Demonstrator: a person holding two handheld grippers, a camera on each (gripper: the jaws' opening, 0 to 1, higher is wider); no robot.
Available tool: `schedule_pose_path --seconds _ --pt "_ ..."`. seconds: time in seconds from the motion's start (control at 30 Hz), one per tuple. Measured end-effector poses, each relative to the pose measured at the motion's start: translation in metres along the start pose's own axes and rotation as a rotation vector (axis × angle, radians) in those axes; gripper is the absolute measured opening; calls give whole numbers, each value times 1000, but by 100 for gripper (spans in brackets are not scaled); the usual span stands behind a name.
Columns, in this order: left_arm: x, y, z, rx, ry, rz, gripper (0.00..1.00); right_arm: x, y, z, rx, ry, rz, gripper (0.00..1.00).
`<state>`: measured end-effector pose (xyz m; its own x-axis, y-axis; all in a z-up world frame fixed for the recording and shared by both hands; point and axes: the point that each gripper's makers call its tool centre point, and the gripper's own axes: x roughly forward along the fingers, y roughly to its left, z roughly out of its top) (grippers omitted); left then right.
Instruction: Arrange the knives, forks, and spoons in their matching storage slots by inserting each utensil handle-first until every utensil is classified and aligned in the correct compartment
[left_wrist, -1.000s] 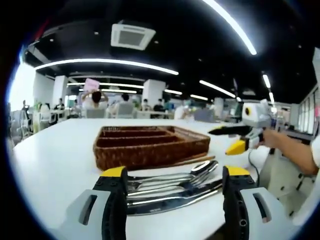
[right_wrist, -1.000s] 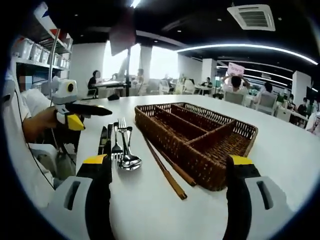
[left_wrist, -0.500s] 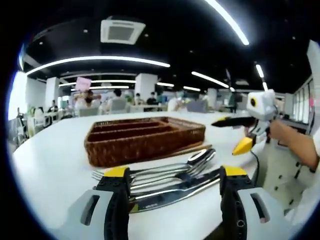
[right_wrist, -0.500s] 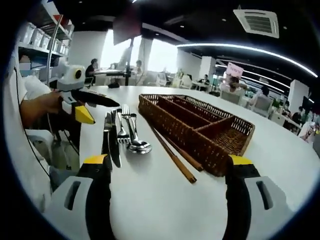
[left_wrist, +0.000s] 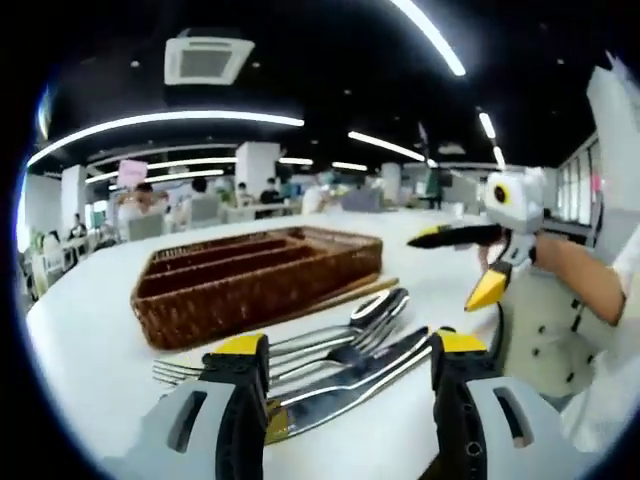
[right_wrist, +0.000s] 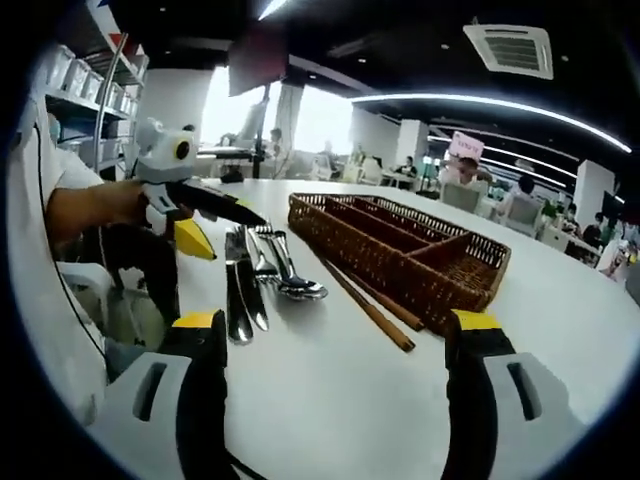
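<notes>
The white table carries all task items. On it stands a brown wicker tray with long compartments divided by wicker walls; in the right gripper view the same tray lies ahead and right of centre, its compartments holding no utensil that can be made out.

Beside the tray's long wall lies a pair of brown chopsticks, running parallel to that wall and just apart from it. In the left gripper view the chopsticks lie between the tray and the metal utensils.

The utensil group lies on the table on the far side of the chopsticks from the tray, all pieces roughly parallel. It comprises two knives, at least one fork and at least one spoon. The pieces touch or overlap; the exact count of forks and spoons cannot be told.

Left gripper: jaws set wide apart, holding nothing. The knives pass between the jaws low in the view, the fork and spoon lie just beyond; contact with the jaws cannot be told. In the right gripper view this gripper is held by a hand and hovers just beside the far ends of the utensils.

Right gripper: jaws set wide apart, holding nothing. Bare table lies between them; the utensils and chopsticks lie ahead, the tray farther on. In the left gripper view this gripper is in the air, off to the right of the utensils, apart from them.
</notes>
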<state>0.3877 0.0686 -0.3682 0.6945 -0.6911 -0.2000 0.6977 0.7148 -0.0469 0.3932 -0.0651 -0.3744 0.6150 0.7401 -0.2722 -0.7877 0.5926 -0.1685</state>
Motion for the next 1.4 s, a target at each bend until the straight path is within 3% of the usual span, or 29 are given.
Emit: schedule_pose_path --seconds 0.5,0.57,0.6,0.87,1.07,1.23,1.37,1.4 --pt "10 8 5 16 59 -47 65 -11 6 -8 60 -34 -11 93" --pt "13 10 3 30 88 -60 64 -15 8 -8 87 -52 -10 93" --pt "13 9 -2 38 129 -84 64 -16 8 -9 89 -53 -8 93" --pt "27 14 0 141 191 -156 54 -27 15 -20 121 -47 -20 93" --pt "35 15 3 124 223 -194 36 -35 14 -19 123 -53 -29 93" --pt "42 24 3 131 280 -219 33 -40 16 -19 122 -53 -28 93" --pt "45 37 -2 262 343 -215 26 -42 19 -19 130 -60 -29 93" --pt "46 39 -5 263 374 -231 26 -43 19 -20 134 -59 -29 93"
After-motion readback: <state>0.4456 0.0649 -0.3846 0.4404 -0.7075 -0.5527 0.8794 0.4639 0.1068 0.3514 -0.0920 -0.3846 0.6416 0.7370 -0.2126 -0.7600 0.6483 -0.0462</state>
